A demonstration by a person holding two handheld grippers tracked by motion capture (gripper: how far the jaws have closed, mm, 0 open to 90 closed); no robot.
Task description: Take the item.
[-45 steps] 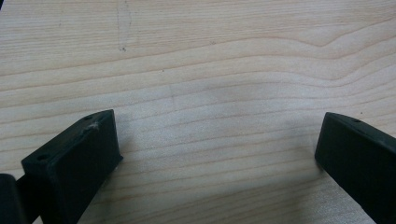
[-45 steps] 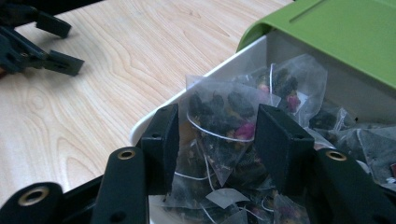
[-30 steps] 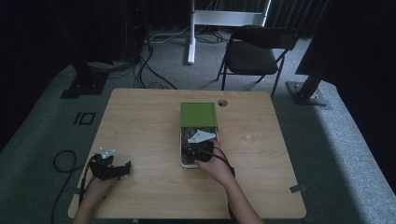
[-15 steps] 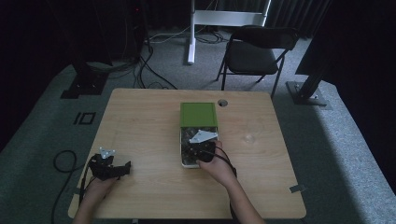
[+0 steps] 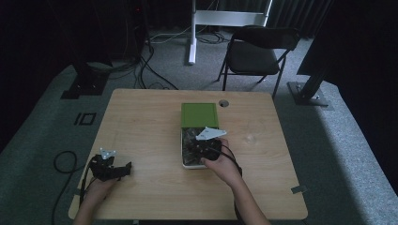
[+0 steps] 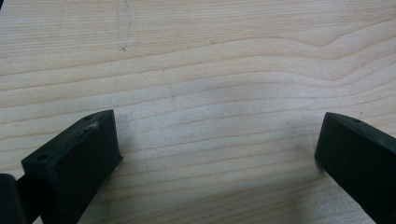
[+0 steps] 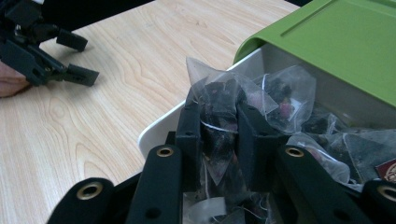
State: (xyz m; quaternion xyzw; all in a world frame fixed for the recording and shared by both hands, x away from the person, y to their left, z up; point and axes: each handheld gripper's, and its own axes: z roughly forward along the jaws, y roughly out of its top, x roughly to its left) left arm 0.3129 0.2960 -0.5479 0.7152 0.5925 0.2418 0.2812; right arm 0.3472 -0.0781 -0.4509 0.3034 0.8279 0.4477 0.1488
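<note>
A dim room with grey carpet, a folding chair (image 5: 257, 49) and cables on the floor surrounds a pale wooden tabletop (image 5: 141, 117). Near its middle sits a white box (image 5: 184, 161) with a green lid (image 5: 199, 115) pushed back over its far half, and the open near half is packed with clear mesh tea bags.

My right hand-held gripper (image 5: 205, 149) is down inside the open part of the box. In the right gripper view its 2 black jaws are drawn close together, pinching 1 tea bag (image 7: 219, 119) full of dark leaves between them. The bag stands just above its neighbours, near the box's front wall (image 7: 161, 128).

Against the high views from 1 second and half a second ago, very little has shifted: this hand sat over the same spot, and the box, lid and other arm lie as they were. I judge that the grip has just been made, so lifting the bag clear comes next.

My left hand-held gripper (image 5: 123, 169) rests near the tabletop's front left corner, well apart from the box. The left gripper view shows its jaws wide apart over bare wood, holding nothing.
</note>
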